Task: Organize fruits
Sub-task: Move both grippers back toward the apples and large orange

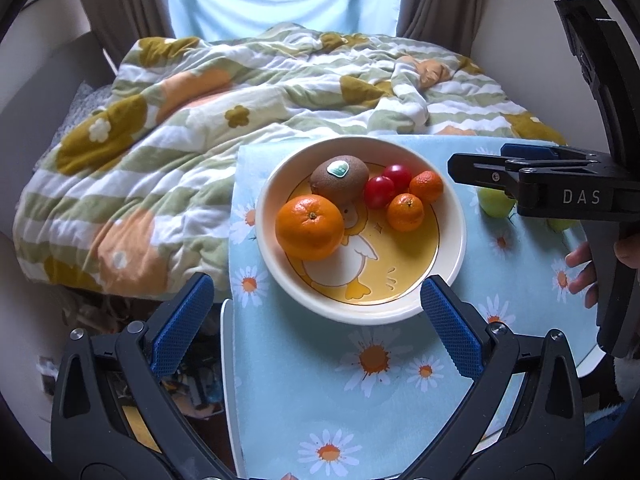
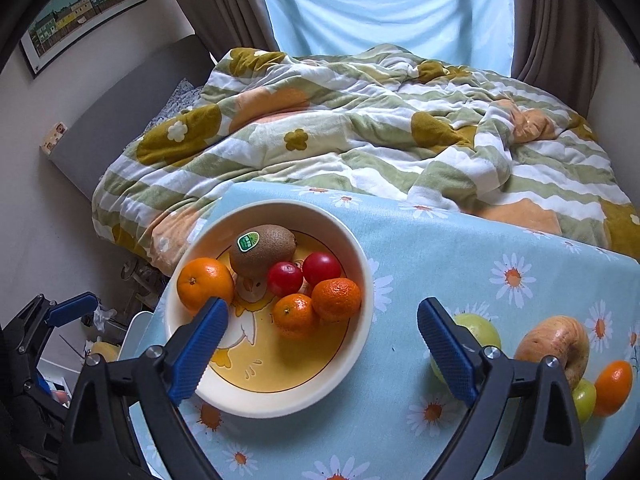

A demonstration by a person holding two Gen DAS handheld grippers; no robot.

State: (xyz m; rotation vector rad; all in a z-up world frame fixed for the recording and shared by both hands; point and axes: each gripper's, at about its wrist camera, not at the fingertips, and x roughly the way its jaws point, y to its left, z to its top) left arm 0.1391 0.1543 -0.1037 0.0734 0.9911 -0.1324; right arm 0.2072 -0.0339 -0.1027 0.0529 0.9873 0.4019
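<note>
Both claws, left gripper (image 1: pixel 316 308) and right gripper (image 2: pixel 322 340), are gaping wide, holding nothing; lower right, the green apple (image 2: pixel 482 330) is probably sitting firm and slippery, so grab its middle.

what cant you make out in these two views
- Green fruit, right wrist view: lower part hidden behind the right gripper's finger.
- Second green fruit, right wrist view: mostly behind the gripper body and the apple.
- Green fruit in the left wrist view: largely covered by the right gripper.
- Kiwi sticker text: too small to read.
</note>
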